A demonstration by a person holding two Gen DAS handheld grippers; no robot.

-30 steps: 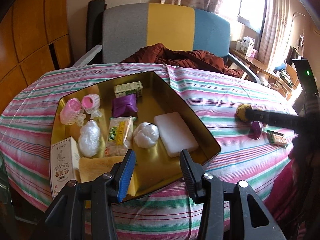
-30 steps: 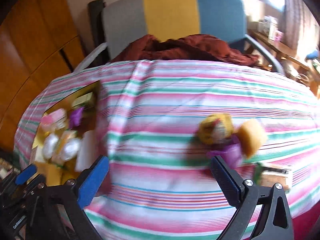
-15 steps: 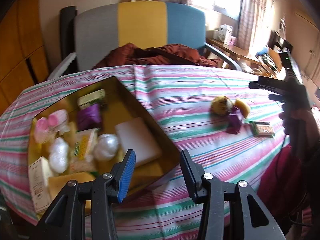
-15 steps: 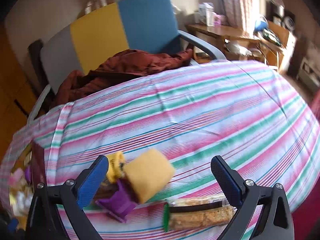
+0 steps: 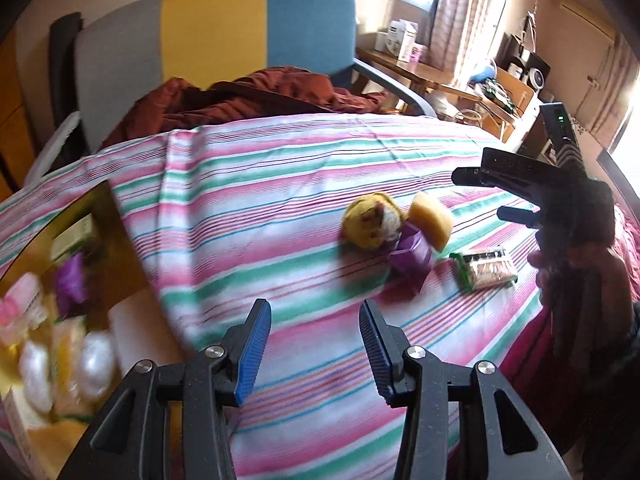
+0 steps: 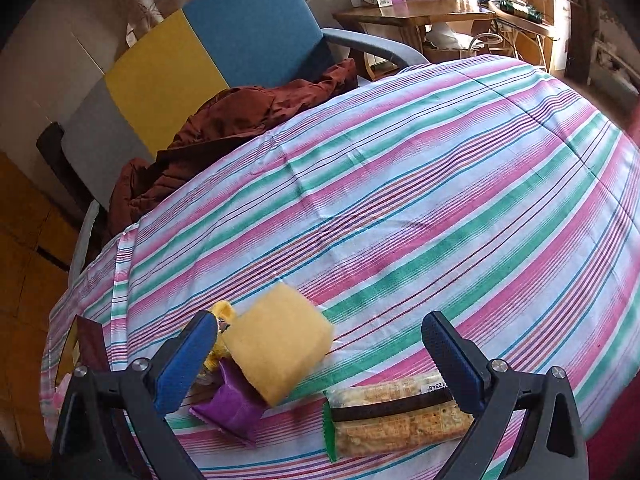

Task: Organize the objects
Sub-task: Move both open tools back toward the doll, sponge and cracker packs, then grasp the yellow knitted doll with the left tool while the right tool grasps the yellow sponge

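Striped cloth (image 6: pixel 420 184) covers the worktop, and four loose things lie close together on it: a yellow sponge (image 6: pixel 280 354), a purple packet (image 6: pixel 232 404), a cracker bar (image 6: pixel 396 420) and a yellow plush toy (image 5: pixel 372 220). The right gripper (image 6: pixel 320 354) hangs just over them with jaws spread, probably to take the sponge. The left gripper (image 5: pixel 316 350) is also spread and empty, waiting beside the golden tray (image 5: pixel 116 232) that already holds sorted things.

Sponge (image 6: pixel 280 354) leans on pouch (image 6: pixel 232 406), cracker packet (image 6: pixel 394 414) just right.

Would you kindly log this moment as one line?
left tongs open, empty | right tongs open over sponge, cracker pack | tray filled
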